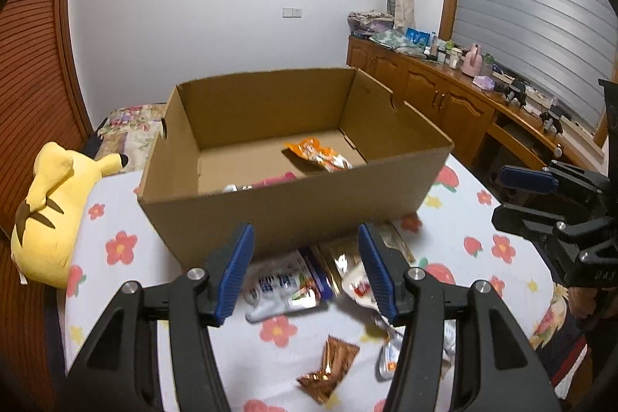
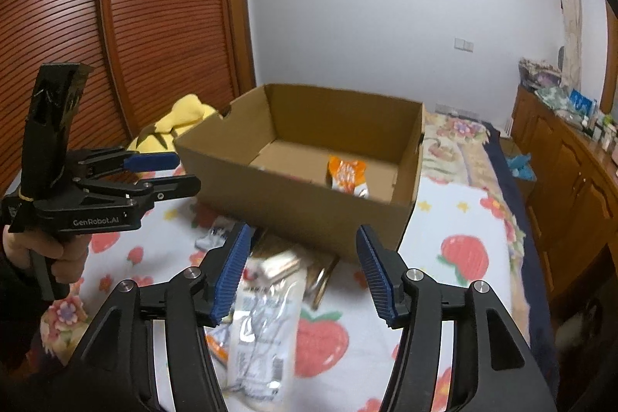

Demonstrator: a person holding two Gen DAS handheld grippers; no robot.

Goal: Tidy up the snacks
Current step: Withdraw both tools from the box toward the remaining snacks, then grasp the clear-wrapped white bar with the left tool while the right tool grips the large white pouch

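Yellow plush (image 1: 46,203) at left edge of floral sheet (image 1: 116,250) — wooden cabinet (image 1: 436,91) with clutter along right wall; slatted door (image 2: 58,18) behind.

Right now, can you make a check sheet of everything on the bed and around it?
Surface: bed sheet printed with flowers and strawberries.
Job's things: open cardboard box on the sheet; inside it an orange snack bag and a pink packet near the front wall. Loose snack packets lie in front of the box, and a shiny brown wrapper nearer the camera.
Clutter: yellow plush toy left of the box.
Grippers: left gripper open, nothing between its pads; right gripper open, empty, above the packets.
Cables: nothing seen.
Surroundings: wooden cabinet crowded with bottles, slatted wooden door, window blind.
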